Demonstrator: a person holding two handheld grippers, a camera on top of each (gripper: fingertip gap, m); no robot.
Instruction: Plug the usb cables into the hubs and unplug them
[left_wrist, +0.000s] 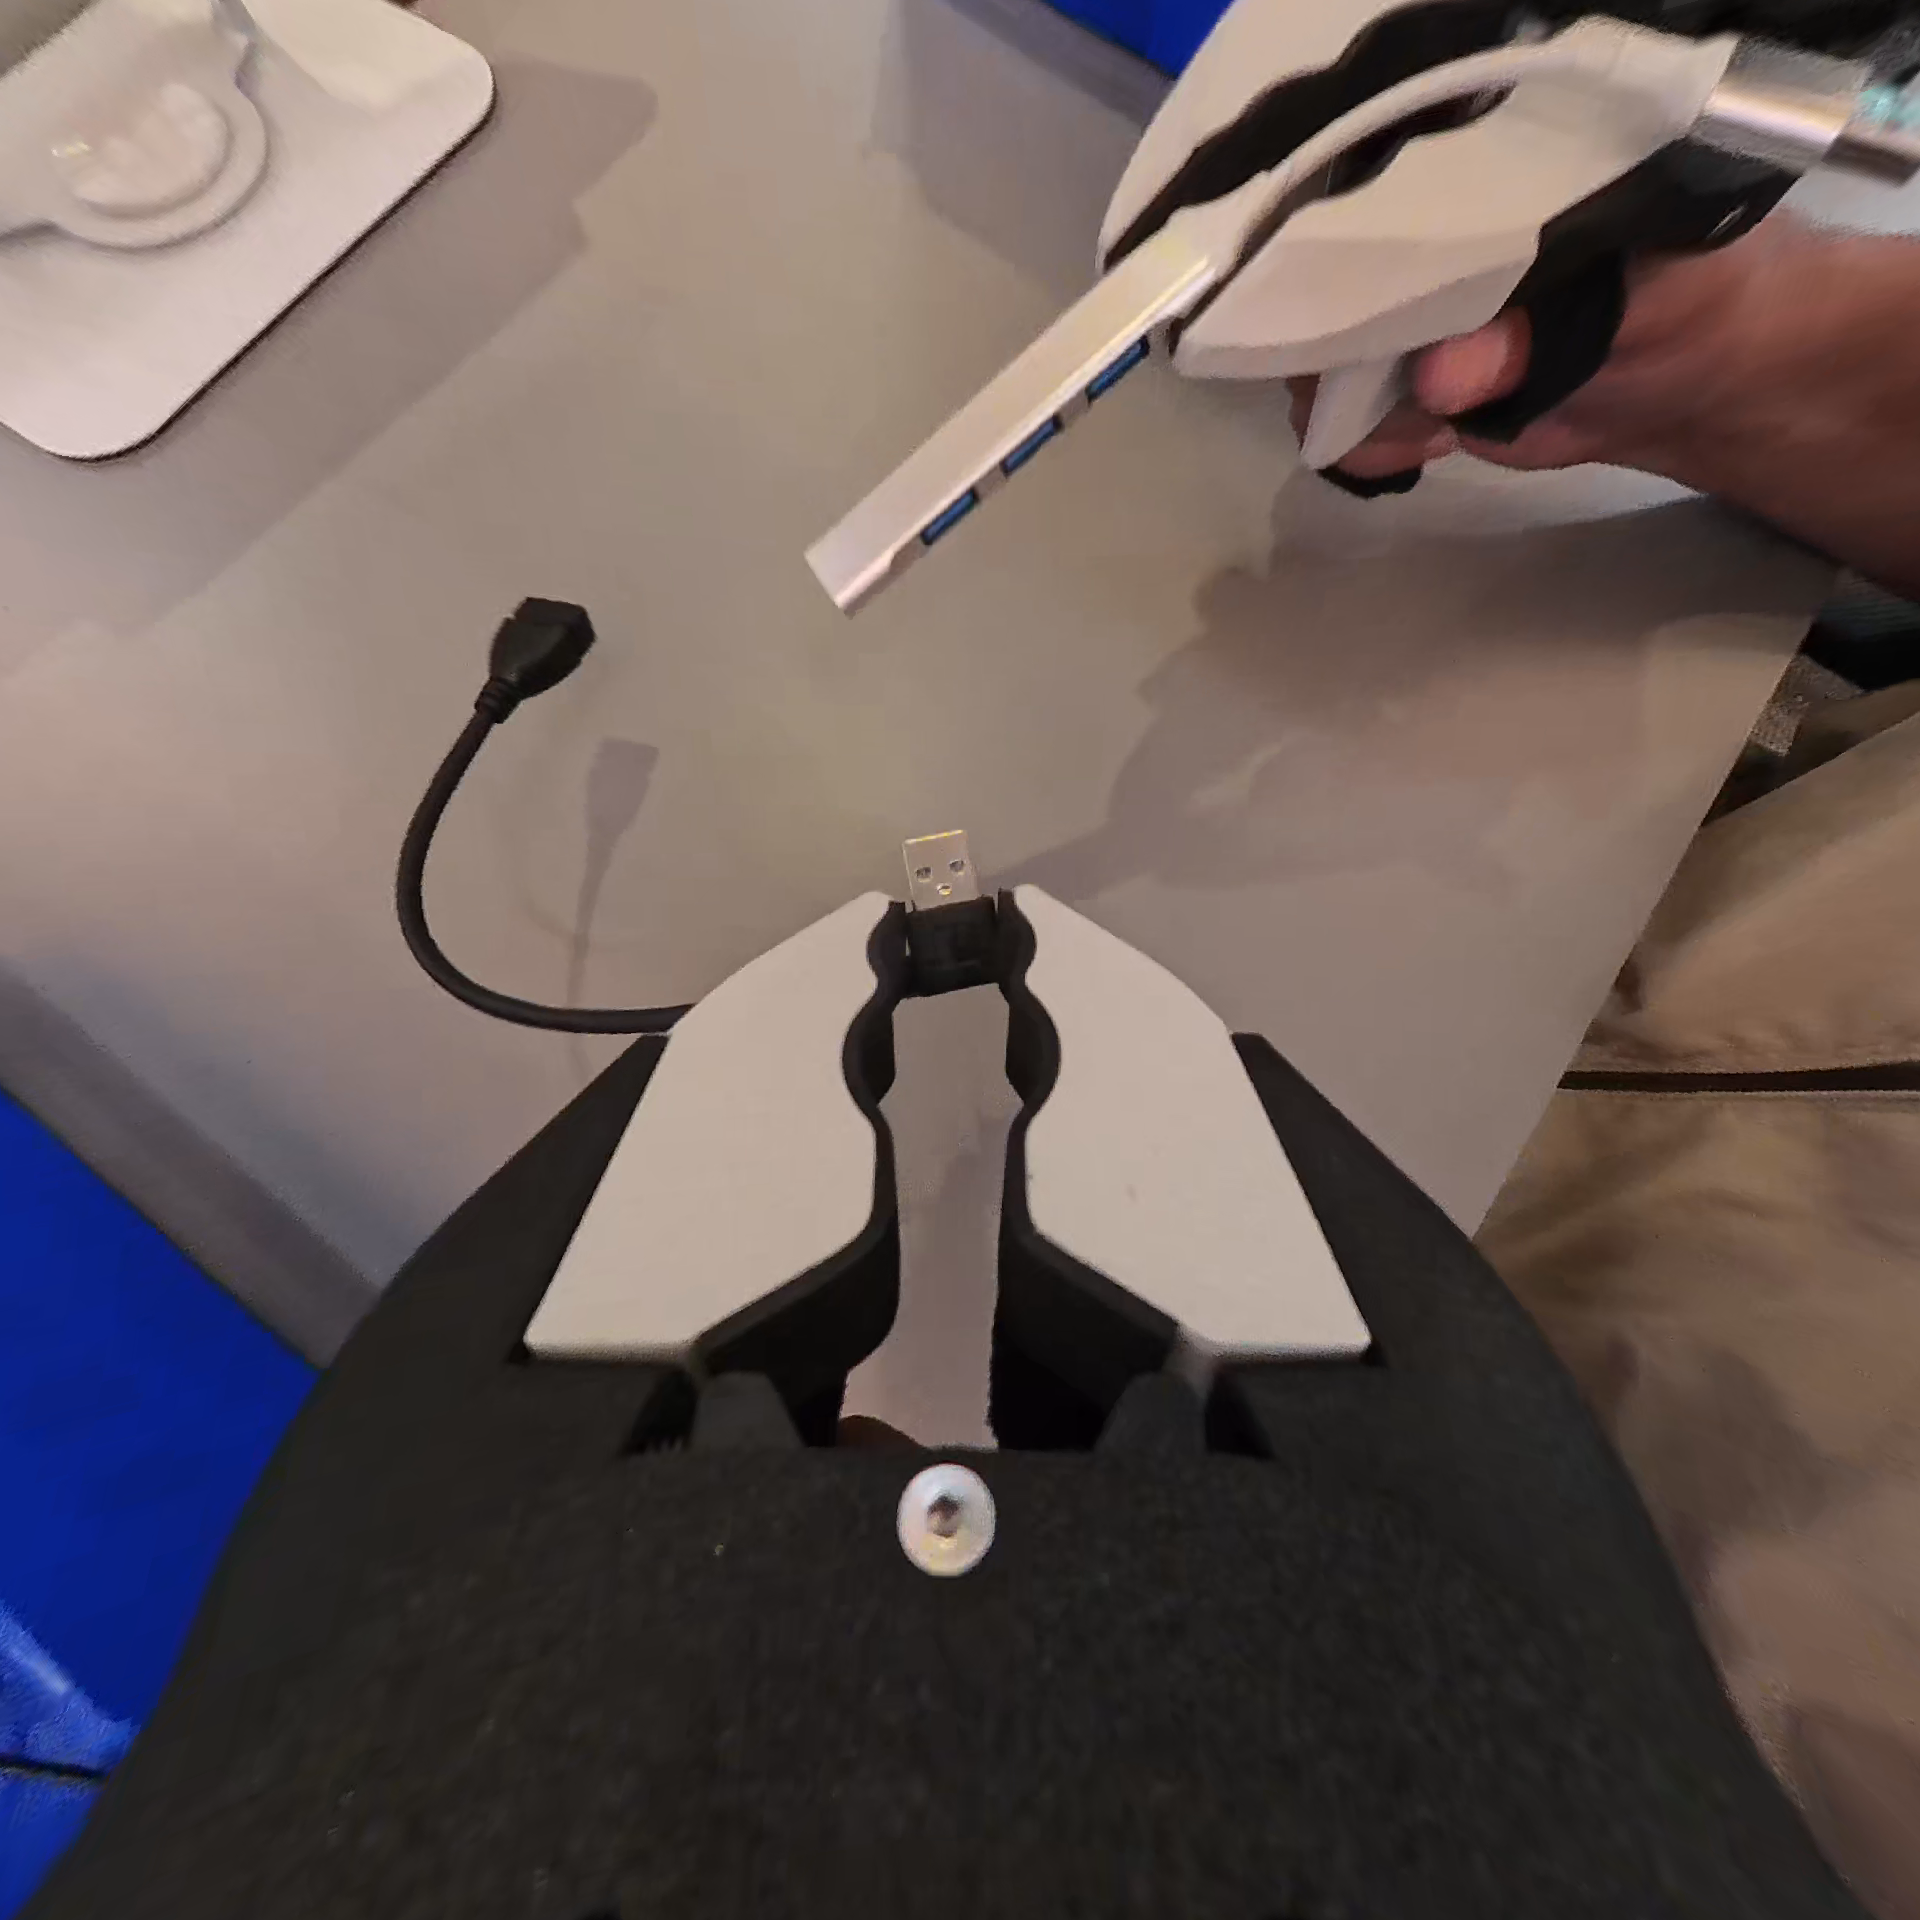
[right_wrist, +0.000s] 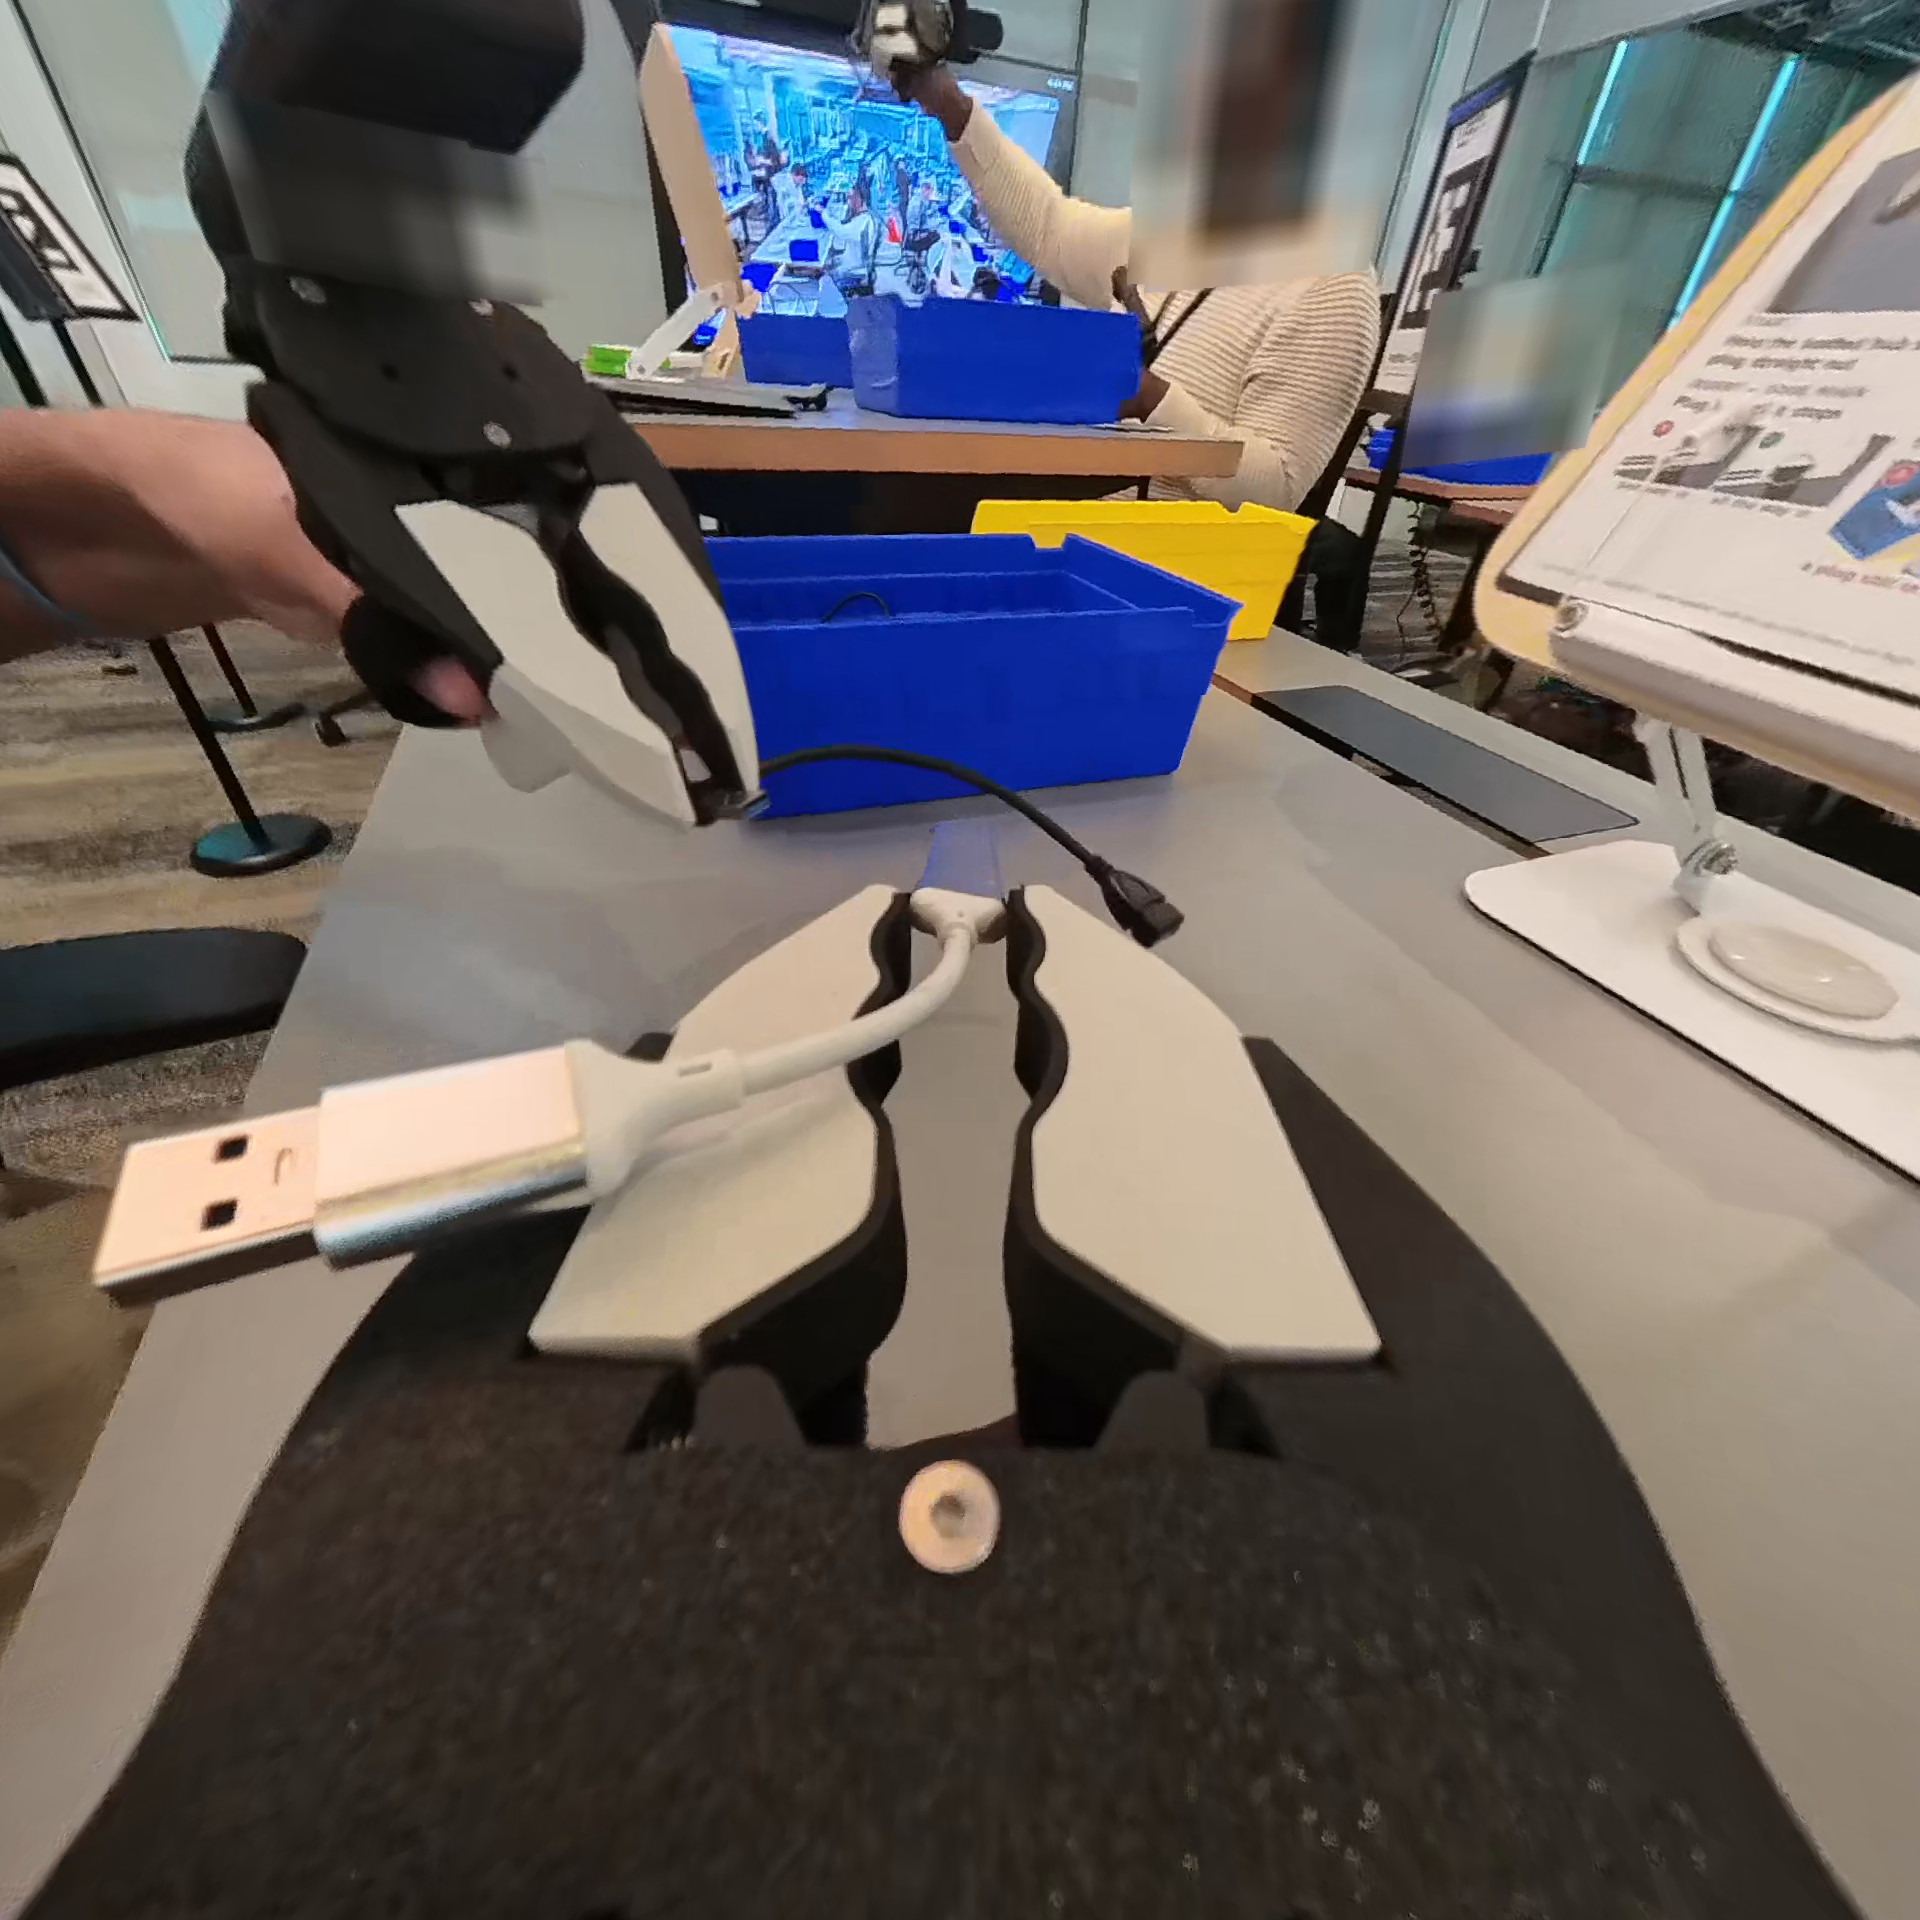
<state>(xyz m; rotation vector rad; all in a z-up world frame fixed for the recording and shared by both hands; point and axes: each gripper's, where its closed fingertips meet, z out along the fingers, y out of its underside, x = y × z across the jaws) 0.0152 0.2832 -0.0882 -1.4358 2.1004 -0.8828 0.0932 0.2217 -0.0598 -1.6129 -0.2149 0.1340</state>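
Above the table (left_wrist: 1351, 935), the left claw (left_wrist: 951, 914) is clamping the limp black cable's stiff plug (left_wrist: 943, 873); the right claw (right_wrist: 958, 914) is pinching the light, rigid hub (left_wrist: 987, 457) by its tail end.

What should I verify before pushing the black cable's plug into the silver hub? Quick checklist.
1. left gripper clamped on the black cable's plug: ok, metal tip protrudes forward.
2. right gripper clamped on the silver hub: ok, held in the air at its cable end.
3. Blue ports free: ok, none occupied.
4. Plug lined up with a port: not ok, the ports face sideways and the hub is angled away.
5. Plug right way up for the port: cannot tell.
6. The hub's white lead clear of the plug's path: ok, it lies across the right gripper's finger.
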